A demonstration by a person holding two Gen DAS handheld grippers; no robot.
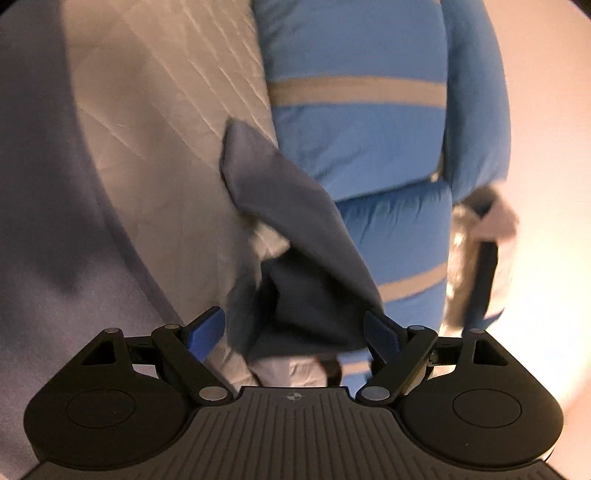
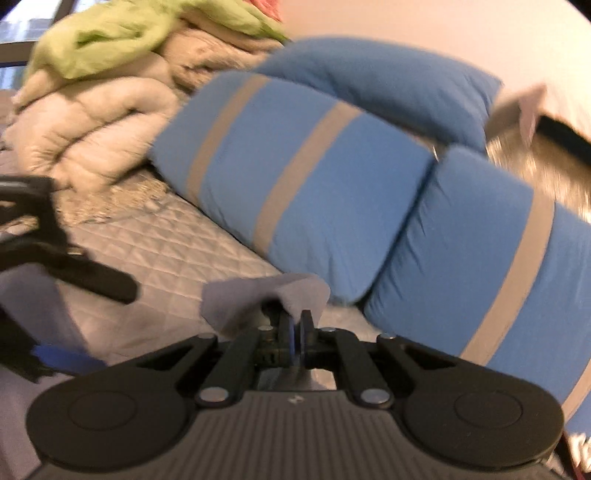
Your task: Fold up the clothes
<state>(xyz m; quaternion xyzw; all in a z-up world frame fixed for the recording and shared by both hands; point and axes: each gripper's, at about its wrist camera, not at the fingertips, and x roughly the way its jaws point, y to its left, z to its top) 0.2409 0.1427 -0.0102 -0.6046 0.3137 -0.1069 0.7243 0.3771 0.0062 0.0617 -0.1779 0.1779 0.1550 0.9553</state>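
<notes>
A grey-blue garment point(image 1: 291, 229) hangs as a lifted, folded flap between and beyond the blue pads point(image 1: 207, 328) of my left gripper point(image 1: 295, 332), which is open with nothing pinched. In the right wrist view my right gripper point(image 2: 295, 328) is shut on a bunched corner of the same grey-blue garment point(image 2: 255, 299), held just above the quilted bed. The left gripper also shows in the right wrist view point(image 2: 55, 354) at the far left, over more of the grey-blue cloth.
A quilted grey bedspread point(image 2: 166, 254) lies under everything. Blue pillows with grey stripes point(image 2: 332, 184) lie along the far side. A heap of beige bedding point(image 2: 99, 122) with a lime-green cloth point(image 2: 122, 33) on top sits at the back left.
</notes>
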